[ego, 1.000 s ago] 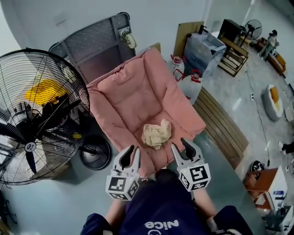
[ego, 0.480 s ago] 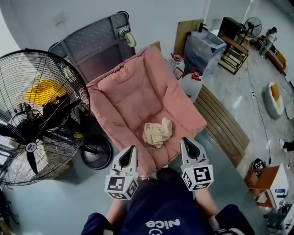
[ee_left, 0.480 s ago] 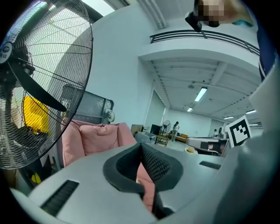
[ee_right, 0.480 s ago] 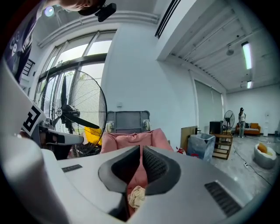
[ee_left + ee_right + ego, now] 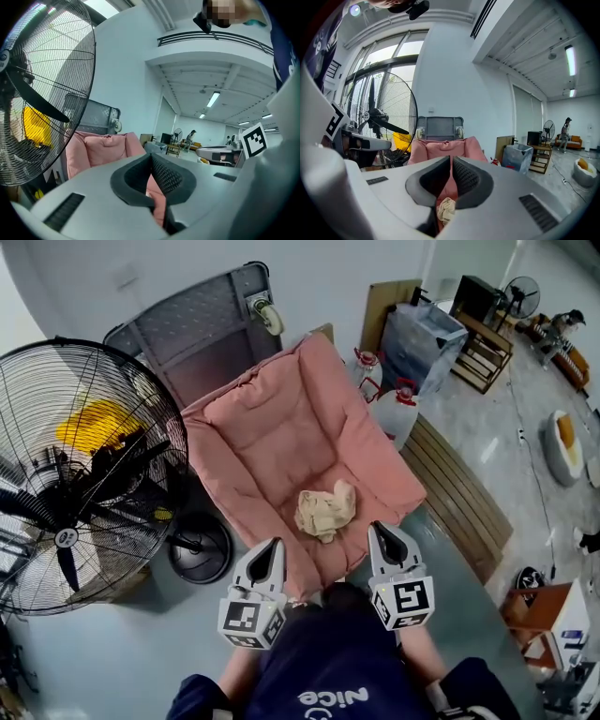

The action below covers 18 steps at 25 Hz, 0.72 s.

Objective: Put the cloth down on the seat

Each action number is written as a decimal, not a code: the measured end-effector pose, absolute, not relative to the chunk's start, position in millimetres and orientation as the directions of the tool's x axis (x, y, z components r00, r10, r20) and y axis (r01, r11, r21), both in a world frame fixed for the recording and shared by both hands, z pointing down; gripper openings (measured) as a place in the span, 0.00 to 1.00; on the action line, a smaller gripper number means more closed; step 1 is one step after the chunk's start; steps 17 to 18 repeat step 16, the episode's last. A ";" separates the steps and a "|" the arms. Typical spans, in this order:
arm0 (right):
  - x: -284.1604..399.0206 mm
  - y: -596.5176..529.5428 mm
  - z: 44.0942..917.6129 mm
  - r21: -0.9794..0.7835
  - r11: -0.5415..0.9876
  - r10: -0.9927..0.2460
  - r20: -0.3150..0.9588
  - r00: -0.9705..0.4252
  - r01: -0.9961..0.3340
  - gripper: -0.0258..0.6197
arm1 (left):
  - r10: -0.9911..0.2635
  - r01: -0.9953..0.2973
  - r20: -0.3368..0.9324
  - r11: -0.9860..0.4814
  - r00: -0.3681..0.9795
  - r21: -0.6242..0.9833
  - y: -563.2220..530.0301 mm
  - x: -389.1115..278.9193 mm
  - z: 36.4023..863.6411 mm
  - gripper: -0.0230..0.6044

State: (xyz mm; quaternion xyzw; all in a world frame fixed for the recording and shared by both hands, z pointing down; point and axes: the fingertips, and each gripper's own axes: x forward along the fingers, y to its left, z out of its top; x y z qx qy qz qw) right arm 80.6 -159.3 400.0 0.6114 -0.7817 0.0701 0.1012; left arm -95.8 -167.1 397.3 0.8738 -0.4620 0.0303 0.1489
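A crumpled beige cloth (image 5: 324,511) lies on the seat of the pink cushioned chair (image 5: 272,432), near its front edge. In the right gripper view a bit of the cloth (image 5: 446,209) shows low down beyond the closed jaws. My left gripper (image 5: 270,552) hovers at the chair's front edge, left of the cloth, shut and empty. My right gripper (image 5: 382,540) hangs at the front right corner, also shut with nothing between its jaws. Neither gripper touches the cloth. The pink chair (image 5: 101,150) fills the area behind the left gripper's jaws.
A big black floor fan (image 5: 80,474) stands left of the chair, its round base (image 5: 199,549) close to the seat. A grey metal cart (image 5: 192,329) leans behind the chair. White jugs (image 5: 392,409) and wooden slats (image 5: 459,498) lie to the right.
Both grippers' jaws have closed from open to shut, empty. The cloth stays lying on the seat.
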 end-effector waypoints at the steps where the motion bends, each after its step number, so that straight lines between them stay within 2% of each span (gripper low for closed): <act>1: 80.1 -159.9 400.1 0.016 0.246 -0.941 0.244 -0.235 -0.969 0.13 | -0.800 -0.819 0.193 -0.526 0.568 0.230 -167.4 -96.4 397.9 0.07; 18: 87.0 -164.3 405.8 0.018 0.251 -0.939 0.247 -0.239 -0.968 0.13 | -0.797 -0.823 0.218 -0.522 0.564 0.224 -172.4 -87.6 407.7 0.07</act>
